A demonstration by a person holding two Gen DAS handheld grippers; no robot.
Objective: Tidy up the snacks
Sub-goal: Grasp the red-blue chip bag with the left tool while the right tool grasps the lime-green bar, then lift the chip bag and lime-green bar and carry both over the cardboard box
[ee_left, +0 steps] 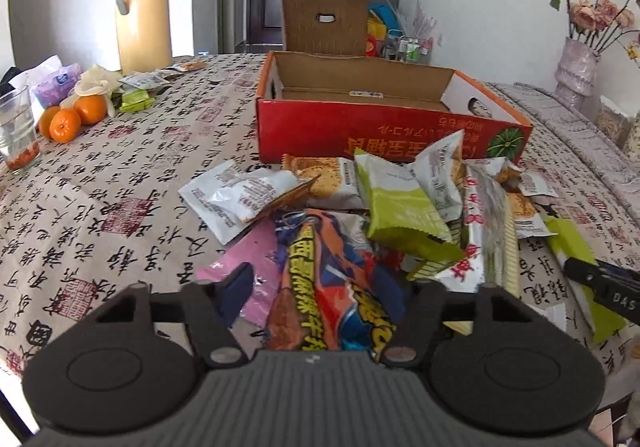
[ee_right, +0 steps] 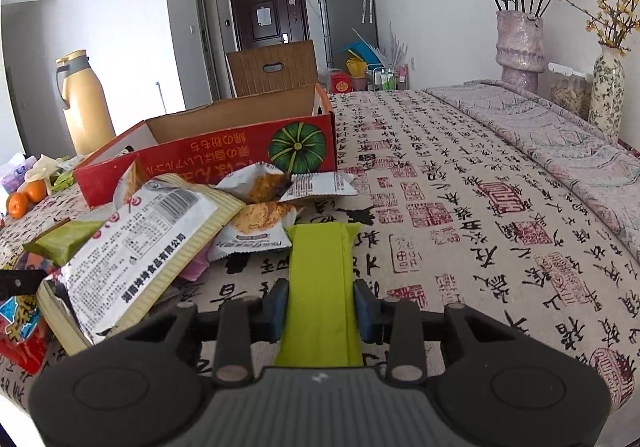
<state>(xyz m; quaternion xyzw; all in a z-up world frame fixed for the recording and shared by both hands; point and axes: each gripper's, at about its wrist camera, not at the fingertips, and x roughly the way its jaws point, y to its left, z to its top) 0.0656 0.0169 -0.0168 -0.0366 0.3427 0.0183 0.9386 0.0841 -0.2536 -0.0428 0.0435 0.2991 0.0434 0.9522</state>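
Note:
A pile of snack packets [ee_left: 400, 207] lies in front of an open red cardboard box [ee_left: 380, 127] whose visible inside is bare. My left gripper [ee_left: 330, 283] sits low over the pile with a blue and orange snack bag [ee_left: 332, 287] between its jaws. Its left pad [ee_left: 240, 283] stands apart from the bag, over a pink packet [ee_left: 256, 247]. My right gripper [ee_right: 322, 307] is shut on a long lime green packet [ee_right: 320, 275], at the pile's right edge. The red box [ee_right: 200, 159] stands behind it to the left.
A yellow thermos jug [ee_left: 142, 15], oranges [ee_left: 68, 119] and a glass [ee_left: 16, 127] stand at the far left. Vases with flowers [ee_right: 520, 47] stand at the far right. The tablecloth [ee_right: 480, 207] carries printed calligraphy. A brown box flap [ee_left: 324, 23] rises behind the red box.

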